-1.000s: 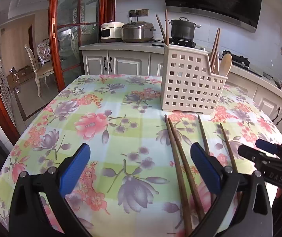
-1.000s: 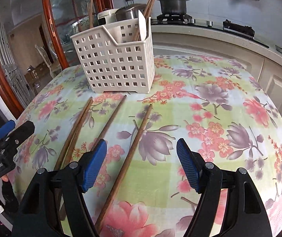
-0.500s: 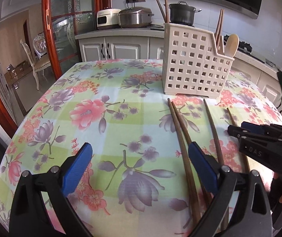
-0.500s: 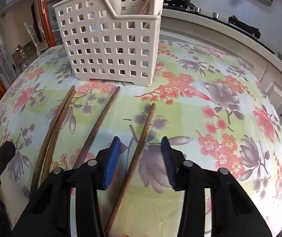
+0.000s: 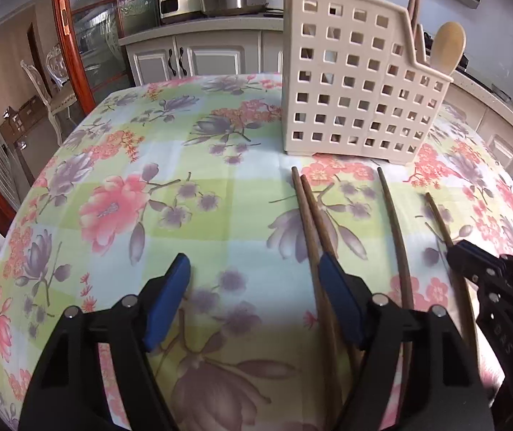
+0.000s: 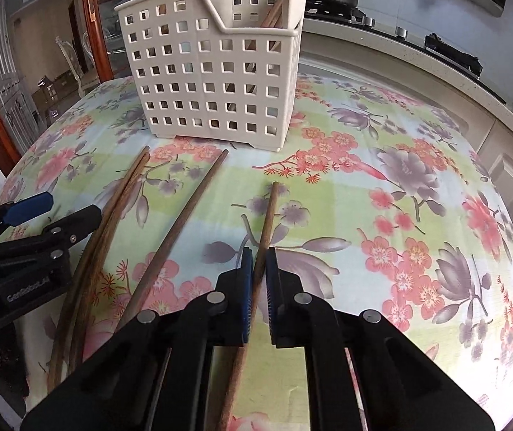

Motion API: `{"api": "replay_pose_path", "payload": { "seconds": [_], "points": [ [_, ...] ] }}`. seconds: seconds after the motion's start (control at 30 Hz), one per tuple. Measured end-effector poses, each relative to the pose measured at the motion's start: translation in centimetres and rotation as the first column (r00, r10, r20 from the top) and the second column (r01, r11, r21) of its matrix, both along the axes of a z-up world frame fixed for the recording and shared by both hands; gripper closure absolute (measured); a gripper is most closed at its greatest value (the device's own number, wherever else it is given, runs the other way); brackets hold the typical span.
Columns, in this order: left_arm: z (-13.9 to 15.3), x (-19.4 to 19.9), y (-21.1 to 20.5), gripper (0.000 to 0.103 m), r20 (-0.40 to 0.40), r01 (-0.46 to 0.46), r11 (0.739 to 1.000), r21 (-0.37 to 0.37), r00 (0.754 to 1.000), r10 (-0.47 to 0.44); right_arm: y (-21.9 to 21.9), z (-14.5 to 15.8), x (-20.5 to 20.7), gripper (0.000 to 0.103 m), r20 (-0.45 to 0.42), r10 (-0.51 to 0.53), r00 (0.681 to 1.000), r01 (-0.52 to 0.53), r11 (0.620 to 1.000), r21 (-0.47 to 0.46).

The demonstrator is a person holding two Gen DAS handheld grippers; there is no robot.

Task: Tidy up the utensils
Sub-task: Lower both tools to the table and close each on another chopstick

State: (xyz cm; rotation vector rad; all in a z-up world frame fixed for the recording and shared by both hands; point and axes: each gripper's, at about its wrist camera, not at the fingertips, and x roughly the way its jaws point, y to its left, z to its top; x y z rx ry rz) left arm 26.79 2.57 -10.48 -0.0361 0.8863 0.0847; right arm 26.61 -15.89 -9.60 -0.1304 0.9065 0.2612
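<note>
My right tongs [image 6: 259,256] grasp the rightmost chopstick [image 6: 269,215] at lower centre, lying on the counter [image 6: 418,143]; it may pivot when lifted. My left tongs [image 5: 252,280], just closing on nothing, could knock the chopstick pair [image 5: 310,208]

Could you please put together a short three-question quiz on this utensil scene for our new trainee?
1. How many chopsticks lie on the tablecloth?
2. True or false: the right hand-held gripper is shut on the rightmost chopstick.
3. What light wooden utensil stands in the basket beside the chopsticks: A) fork, B) spoon, C) knife?

Key: 1. Four: a touching pair, a single one, and the rightmost. 2. True. 3. B.
</note>
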Motion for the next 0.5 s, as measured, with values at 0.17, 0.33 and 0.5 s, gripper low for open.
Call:
{"api": "replay_pose_path", "payload": {
  "seconds": [0.17, 0.33, 0.5],
  "points": [
    [-0.5, 1.4, -0.4, 0.034, -0.021, 0.000, 1.000, 0.021, 1.000, 0.001, -0.1, 0.0, 0.1, 0.095, -0.007, 0.008, 1.000, -0.008, 1.000, 0.005],
    [-0.3, 2.6, -1.1, 0.053, -0.038, 0.023, 1.000, 0.019, 0.999, -0.022, 0.3, 0.1, 0.8, 0.094, -0.013, 0.008, 1.000, -0.009, 1.000, -0.017],
    [-0.2, 2.7, -2.2, 0.080, -0.036, 0.065, 0.998, 0.018, 0.997, -0.065, 0.6, 0.1, 1.0, 0.095, -0.014, 0.017, 1.000, -0.017, 0.999, -0.038]
  ]
}}
